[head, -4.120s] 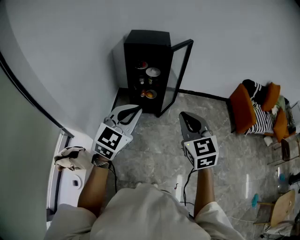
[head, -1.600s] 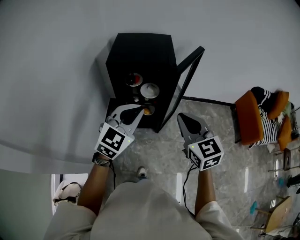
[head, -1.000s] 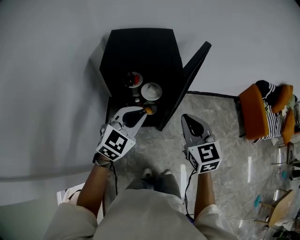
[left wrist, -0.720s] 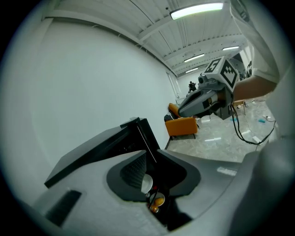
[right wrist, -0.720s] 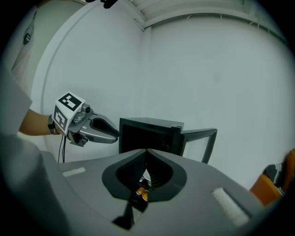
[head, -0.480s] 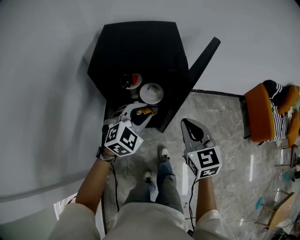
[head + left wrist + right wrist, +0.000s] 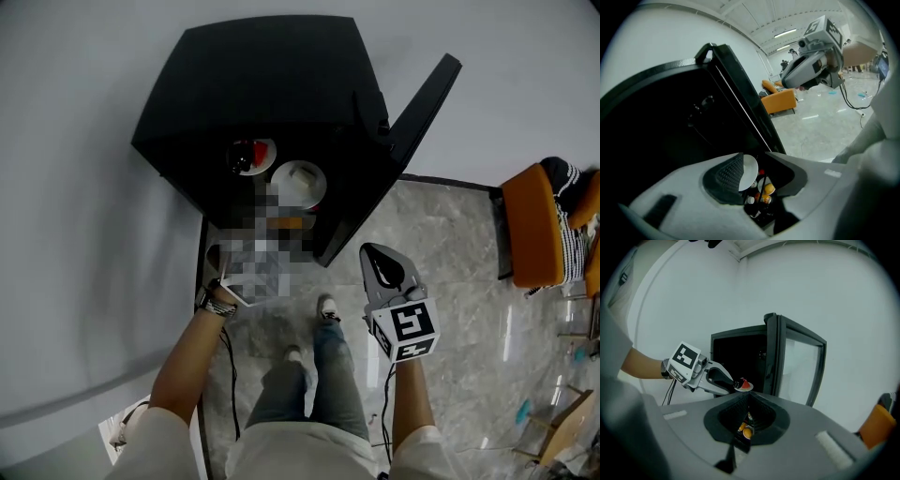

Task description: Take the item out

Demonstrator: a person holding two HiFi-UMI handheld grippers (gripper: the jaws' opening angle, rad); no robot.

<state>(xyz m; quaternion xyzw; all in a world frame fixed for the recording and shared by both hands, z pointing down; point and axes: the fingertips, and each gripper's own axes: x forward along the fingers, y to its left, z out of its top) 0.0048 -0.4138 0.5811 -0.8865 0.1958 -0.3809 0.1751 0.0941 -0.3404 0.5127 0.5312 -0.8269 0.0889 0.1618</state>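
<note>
Distance to the black cabinet (image 7: 272, 84) has shrunk since half a second ago: the person now stands right over it, its glass door (image 7: 424, 94) swung wide. The left gripper (image 7: 754, 160) has reached in, jaws opening with nothing pressed between the pads. Inside sit a small plate (image 7: 251, 155) with something red on it, a white bowl (image 7: 298, 183) just beside it and orange pieces (image 7: 768, 190) lower down, none lifted out, while the right gripper (image 7: 372, 251) hangs outside near the door, jaws together and empty.
</note>
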